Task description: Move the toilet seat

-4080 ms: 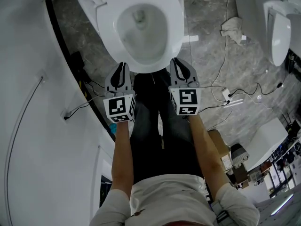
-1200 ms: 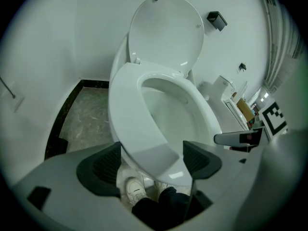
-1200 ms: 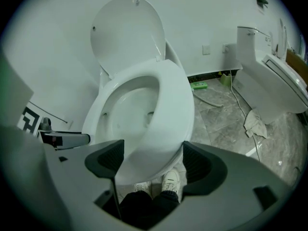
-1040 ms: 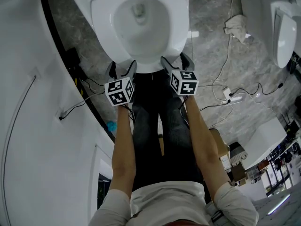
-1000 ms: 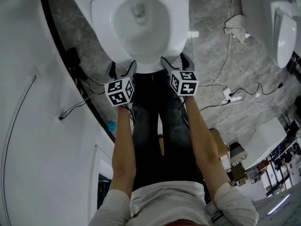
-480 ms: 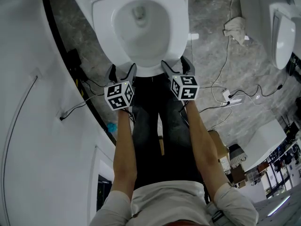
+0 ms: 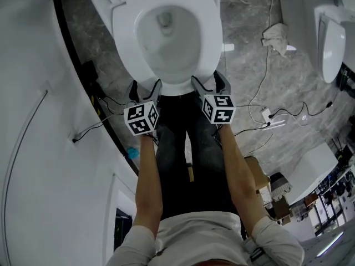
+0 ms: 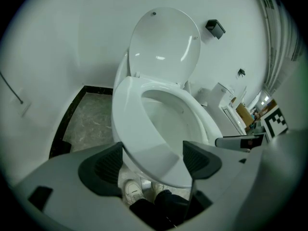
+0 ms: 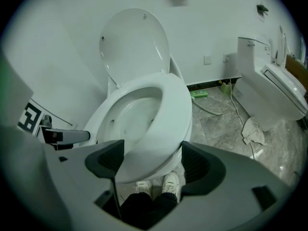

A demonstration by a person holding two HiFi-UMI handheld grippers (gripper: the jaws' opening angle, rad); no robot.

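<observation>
The white toilet seat (image 7: 123,32) lies down on the bowl, with the lid (image 8: 163,42) standing up against the wall. My left gripper (image 7: 145,86) is at the front left of the seat rim and my right gripper (image 7: 208,80) at the front right. In the left gripper view the seat (image 8: 139,129) runs forward between the wide-apart jaws of the left gripper (image 8: 150,161). In the right gripper view the seat (image 9: 171,109) likewise sits between the spread jaws of the right gripper (image 9: 153,159). Neither pair of jaws is closed on it.
A white wall (image 7: 33,121) runs close along the left. A second toilet (image 7: 327,35) stands at the right, with a crumpled cloth (image 7: 275,35) and cables with a power strip (image 7: 266,114) on the grey floor. Boxes (image 7: 266,182) sit lower right. The person's legs are below the grippers.
Since four seconds ago both grippers have tipped forward and reached the seat's front rim. Over the last second they hold there; the whole view has slid down slightly.
</observation>
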